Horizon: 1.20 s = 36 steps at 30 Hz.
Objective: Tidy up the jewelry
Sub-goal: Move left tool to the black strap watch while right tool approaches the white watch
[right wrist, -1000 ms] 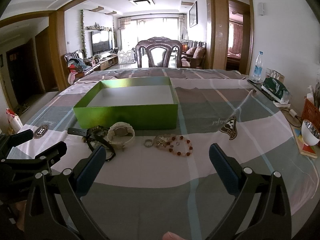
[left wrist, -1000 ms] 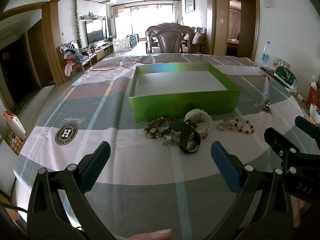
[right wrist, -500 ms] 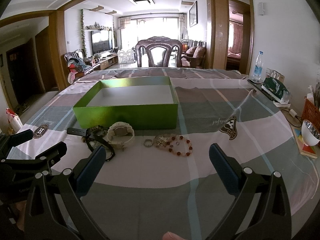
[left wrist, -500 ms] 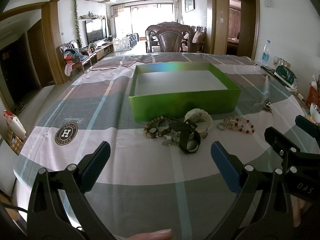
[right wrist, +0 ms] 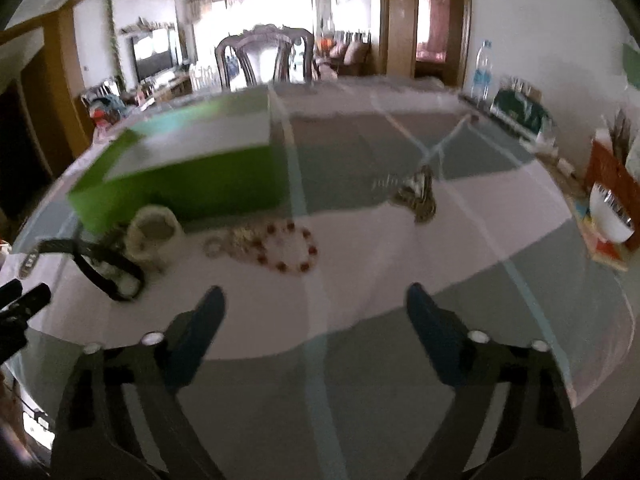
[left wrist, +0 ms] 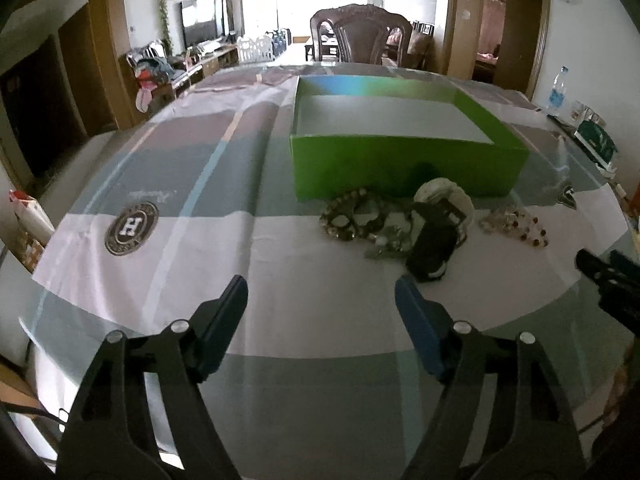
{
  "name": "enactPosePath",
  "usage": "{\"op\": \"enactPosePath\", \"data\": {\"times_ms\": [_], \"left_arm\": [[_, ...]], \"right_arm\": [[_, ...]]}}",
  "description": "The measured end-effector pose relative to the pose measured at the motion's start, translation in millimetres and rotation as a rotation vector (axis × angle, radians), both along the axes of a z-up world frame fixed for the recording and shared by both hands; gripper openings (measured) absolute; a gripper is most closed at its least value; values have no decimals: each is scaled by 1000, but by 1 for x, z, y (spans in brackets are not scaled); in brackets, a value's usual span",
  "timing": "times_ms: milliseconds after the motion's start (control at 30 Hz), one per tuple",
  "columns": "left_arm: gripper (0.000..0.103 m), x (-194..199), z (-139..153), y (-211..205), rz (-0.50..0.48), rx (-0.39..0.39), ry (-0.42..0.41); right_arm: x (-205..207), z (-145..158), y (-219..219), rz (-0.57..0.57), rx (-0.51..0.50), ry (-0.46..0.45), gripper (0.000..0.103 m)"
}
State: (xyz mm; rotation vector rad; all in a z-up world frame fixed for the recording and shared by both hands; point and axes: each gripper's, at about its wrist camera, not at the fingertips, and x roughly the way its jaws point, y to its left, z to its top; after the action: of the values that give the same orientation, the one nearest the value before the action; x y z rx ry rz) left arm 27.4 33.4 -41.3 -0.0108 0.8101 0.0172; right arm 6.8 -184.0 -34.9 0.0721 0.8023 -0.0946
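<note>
Both grippers hang over the table with nothing between their jaws, which have just been narrowing yet stand fairly wide. The jewelry lies in a row just before the green box (left wrist: pixel 404 160), empty so far. From the left gripper (left wrist: pixel 320 300) the black watch (left wrist: pixel 432 244) lies near at 1 o'clock, its strap running toward the jaws. From the right gripper (right wrist: pixel 316 304) the red bracelet (right wrist: pixel 286 246) lies near at 11 o'clock, the closer reach.
</note>
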Motion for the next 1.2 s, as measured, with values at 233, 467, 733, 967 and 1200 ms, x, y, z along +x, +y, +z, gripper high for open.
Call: {"op": "enactPosePath", "data": {"times_ms": [233,467,733,967,1200], "left_arm": [[87,10,2,10,31,-39,10],[89,6,3,17,66,-21,8],[92,6,8,42,134,-61,5],[94,11,14,40,122,-83,-5],[94,24,3,27,88,-72,52]], "right_arm": [[24,9,33,138,63,7,74],[68,9,86,242,23,50,74],[48,3,123,410,-64,80,76],[47,16,98,309,-88,48,80],[95,-10,104,340,-31,174,51]]}}
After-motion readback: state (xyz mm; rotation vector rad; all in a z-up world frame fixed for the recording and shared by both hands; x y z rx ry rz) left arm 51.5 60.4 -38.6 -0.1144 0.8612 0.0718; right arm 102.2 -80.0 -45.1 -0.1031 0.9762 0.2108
